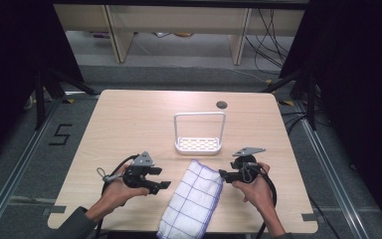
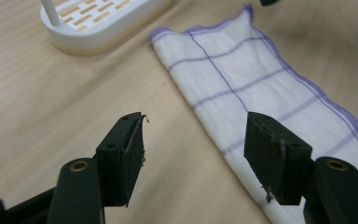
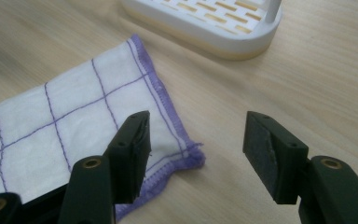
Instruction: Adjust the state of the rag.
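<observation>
Both of my grippers sit low at the near edge of the table [image 1: 129, 114], one on each side of the cloth [image 1: 191, 199]. My left gripper [image 1: 160, 178] is released, jaws spread wide with bare wood between them and nothing gripped; in the left gripper view the cloth's [image 2: 261, 93] long edge runs just past the right-hand pad. My right gripper [image 1: 222, 174] is likewise released, jaws apart and empty; in the right gripper view a purple-stitched corner of the cloth [image 3: 74, 126] lies just under and ahead of the left-hand pad, not pinched. The cloth is folded into a long strip, white with purple grid lines, lying flat and slanted between my hands, its near end hanging over the table's front edge. Just beyond its far end stands the white slotted tray with a tall loop handle [image 1: 199, 143], close to the cloth but apart from it. Judgement: the next grab should take the corners. Come in low and level, slide one pad under the hem, catch all layers together, and keep both hands matched so the fold does not skew.
</observation>
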Demonstrator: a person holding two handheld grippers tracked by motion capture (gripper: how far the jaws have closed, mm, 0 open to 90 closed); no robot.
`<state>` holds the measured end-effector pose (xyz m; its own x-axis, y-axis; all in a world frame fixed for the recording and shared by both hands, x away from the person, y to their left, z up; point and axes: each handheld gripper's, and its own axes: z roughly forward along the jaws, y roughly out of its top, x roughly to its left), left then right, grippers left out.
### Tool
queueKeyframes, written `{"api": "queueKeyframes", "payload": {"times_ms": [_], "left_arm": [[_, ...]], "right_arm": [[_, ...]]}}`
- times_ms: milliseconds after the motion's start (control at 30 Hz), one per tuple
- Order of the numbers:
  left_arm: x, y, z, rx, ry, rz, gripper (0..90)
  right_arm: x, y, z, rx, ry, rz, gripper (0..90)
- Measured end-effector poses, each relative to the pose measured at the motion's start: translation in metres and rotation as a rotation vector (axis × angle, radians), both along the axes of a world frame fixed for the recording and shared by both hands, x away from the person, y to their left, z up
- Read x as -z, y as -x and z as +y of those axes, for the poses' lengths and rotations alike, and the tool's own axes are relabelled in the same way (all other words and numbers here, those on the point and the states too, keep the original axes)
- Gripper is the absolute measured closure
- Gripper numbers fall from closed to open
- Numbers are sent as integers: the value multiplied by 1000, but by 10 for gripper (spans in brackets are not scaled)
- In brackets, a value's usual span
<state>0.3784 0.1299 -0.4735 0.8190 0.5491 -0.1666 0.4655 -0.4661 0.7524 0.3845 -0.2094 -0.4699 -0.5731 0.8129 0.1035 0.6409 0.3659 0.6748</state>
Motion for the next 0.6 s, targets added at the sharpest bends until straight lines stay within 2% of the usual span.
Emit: {"api": "queueKeyframes", "payload": {"times_ms": [67,100,133,167,200,233,267,333,433,467,500,533,567,600], "left_arm": [[4,-13,-10,-8,-9,9,371],[5,-17,-13,-13,-12,15,371],[7,-21,-17,-14,-17,17,371],[10,-25,-21,-16,-19,27,373],[12,-29,-25,-18,-26,31,375],[14,-33,-29,-25,-24,36,375],[15,-37,-30,-14,-40,43,375],[17,-42,-37,-35,-24,41,377],[17,-50,-46,-37,-15,52,385],[17,-52,-49,-29,-15,59,385],[17,-54,-52,-19,-19,63,383],[17,-55,-54,-14,-10,70,380],[18,-56,-57,-13,-6,79,378],[18,-57,-59,-15,-6,74,377]], "right_arm": [[0,2,2,4,24,30,424],[3,2,3,17,26,21,424],[2,3,4,20,33,41,424],[4,2,4,13,47,32,426],[5,1,6,27,25,37,425],[5,1,6,29,35,43,426],[7,0,6,32,31,36,424],[8,0,7,43,27,45,421],[9,-1,7,42,30,57,417],[9,-2,7,34,36,34,417],[9,-1,7,38,27,43,417],[9,-1,7,52,36,33,416],[11,-1,8,70,18,26,417],[10,-1,8,69,26,33,417]]}}
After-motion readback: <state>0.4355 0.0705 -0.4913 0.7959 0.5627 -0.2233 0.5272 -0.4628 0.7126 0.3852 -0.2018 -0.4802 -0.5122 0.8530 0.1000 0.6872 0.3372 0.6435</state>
